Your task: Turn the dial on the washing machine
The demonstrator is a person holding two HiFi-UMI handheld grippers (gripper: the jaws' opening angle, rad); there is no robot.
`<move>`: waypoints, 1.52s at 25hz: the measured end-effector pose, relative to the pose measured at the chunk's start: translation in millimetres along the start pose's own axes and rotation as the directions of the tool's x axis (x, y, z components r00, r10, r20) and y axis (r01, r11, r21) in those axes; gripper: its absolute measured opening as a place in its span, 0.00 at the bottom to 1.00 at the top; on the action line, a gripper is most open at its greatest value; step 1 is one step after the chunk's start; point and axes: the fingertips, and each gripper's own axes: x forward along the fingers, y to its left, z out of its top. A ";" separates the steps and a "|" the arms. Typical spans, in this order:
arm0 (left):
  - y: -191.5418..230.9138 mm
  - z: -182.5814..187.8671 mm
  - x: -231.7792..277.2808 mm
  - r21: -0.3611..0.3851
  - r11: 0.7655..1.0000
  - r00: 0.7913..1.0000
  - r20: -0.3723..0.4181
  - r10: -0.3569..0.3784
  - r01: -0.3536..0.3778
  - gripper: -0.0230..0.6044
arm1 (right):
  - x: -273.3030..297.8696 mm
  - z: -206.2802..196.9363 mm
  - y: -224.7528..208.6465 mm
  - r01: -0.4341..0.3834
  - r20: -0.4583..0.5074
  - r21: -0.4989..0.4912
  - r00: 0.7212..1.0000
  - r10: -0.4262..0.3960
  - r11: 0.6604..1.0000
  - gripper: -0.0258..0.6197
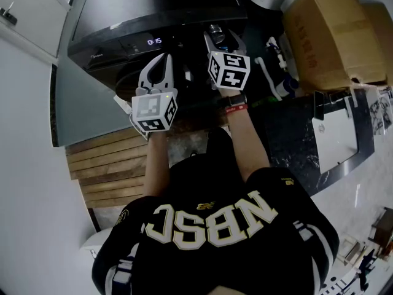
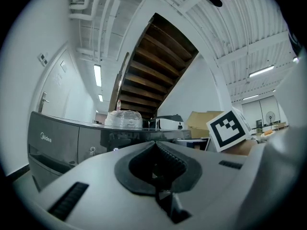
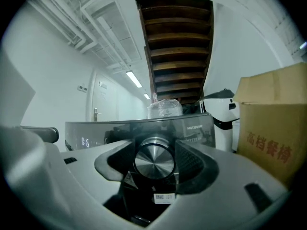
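On the washing machine (image 1: 123, 17), right gripper (image 3: 154, 158) clamps the metal dial (image 3: 154, 163); left gripper (image 1: 161, 63) hangs closed, empty; smooth metal could slip the grip.

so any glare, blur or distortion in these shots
Both gripper views are fisheye, with black corners and bowed walls. In the right gripper view the dial is sharp, with a bright sheen on its brushed face. In the left gripper view the ceiling light blows out. The head view is dim over the washing machine, its display glowing.
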 end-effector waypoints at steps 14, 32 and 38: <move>-7.5 0.5 1.3 0.004 1.000 1.000 0.005 -0.008 0.008 0.06 | -3.3 0.5 -13.3 -0.020 0.020 0.422 1.000 0.013 0.906 0.45; -20.3 2.1 1.8 0.016 1.000 1.000 0.013 -0.024 0.023 0.06 | -4.1 -1.6 -12.9 -0.023 0.017 0.484 1.000 0.018 0.875 0.45; -21.0 1.9 3.4 0.016 1.000 1.000 0.012 -0.024 0.024 0.06 | -4.3 -1.0 -18.8 -0.004 0.022 0.589 1.000 -0.011 0.808 0.45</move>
